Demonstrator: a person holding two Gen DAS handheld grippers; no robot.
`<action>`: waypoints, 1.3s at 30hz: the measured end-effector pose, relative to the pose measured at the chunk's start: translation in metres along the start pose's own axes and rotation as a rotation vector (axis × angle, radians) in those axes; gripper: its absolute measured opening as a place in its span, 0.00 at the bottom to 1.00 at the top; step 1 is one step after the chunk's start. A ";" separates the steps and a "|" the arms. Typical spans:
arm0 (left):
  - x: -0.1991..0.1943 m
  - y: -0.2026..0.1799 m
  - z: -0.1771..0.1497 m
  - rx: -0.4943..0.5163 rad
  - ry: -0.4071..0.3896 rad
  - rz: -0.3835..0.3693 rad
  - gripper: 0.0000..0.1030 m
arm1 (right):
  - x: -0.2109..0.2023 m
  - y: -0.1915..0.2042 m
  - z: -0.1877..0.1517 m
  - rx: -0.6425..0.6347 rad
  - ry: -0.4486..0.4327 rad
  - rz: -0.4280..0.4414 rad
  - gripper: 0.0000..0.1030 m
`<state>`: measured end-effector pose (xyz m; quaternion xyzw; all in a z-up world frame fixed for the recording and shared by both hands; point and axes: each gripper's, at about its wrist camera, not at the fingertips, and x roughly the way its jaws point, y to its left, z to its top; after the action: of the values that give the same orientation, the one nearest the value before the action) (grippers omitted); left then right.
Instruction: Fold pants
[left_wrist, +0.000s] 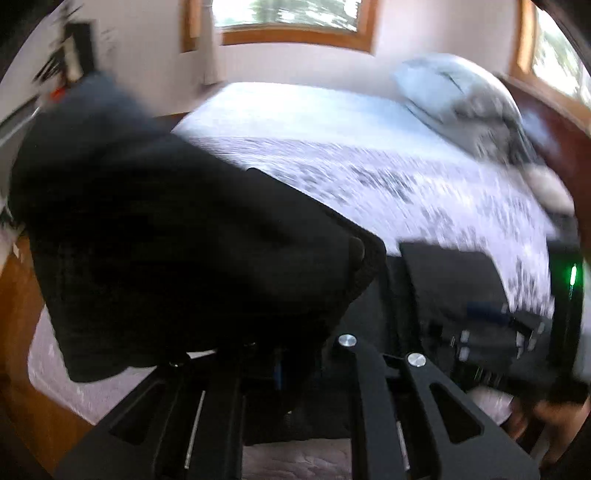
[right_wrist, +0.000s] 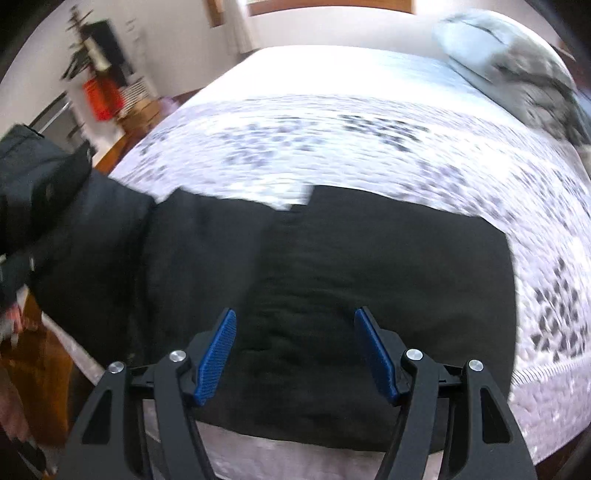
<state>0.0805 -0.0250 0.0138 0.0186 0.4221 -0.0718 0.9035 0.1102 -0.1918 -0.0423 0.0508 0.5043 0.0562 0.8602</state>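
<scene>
Right wrist view: black pants (right_wrist: 332, 295) lying on the bed (right_wrist: 369, 147), near edge, one end lifting off leftward. My left gripper (left_wrist: 280, 354) is clamping that raised cloth; my right gripper (right_wrist: 295, 354) is hovering wide, empty, over the flat part. Fold is starting; most remains.

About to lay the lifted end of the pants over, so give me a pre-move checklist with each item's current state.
1. Left gripper shut on the black pants: ok; fabric bunches over it.
2. Right gripper open, nothing between its blue pads: ok.
3. Rest of the pants flat on the bed: ok, with slight wrinkles.
4. Pillow well away from the pants: ok.
5. Lifted edge lined up with the lower layer: cannot tell; too blurred.
</scene>
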 end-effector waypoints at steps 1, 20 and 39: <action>0.005 -0.008 -0.002 0.024 0.016 -0.005 0.11 | 0.001 -0.008 -0.001 0.017 0.001 -0.007 0.65; 0.005 0.008 -0.044 -0.026 0.173 -0.351 0.78 | -0.014 -0.096 0.004 0.201 -0.033 -0.071 0.76; 0.047 0.026 -0.010 -0.206 0.239 0.020 0.85 | 0.022 -0.036 0.029 0.068 0.171 -0.056 0.93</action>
<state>0.1064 -0.0039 -0.0299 -0.0614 0.5317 -0.0167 0.8446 0.1478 -0.2249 -0.0518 0.0608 0.5786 0.0189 0.8131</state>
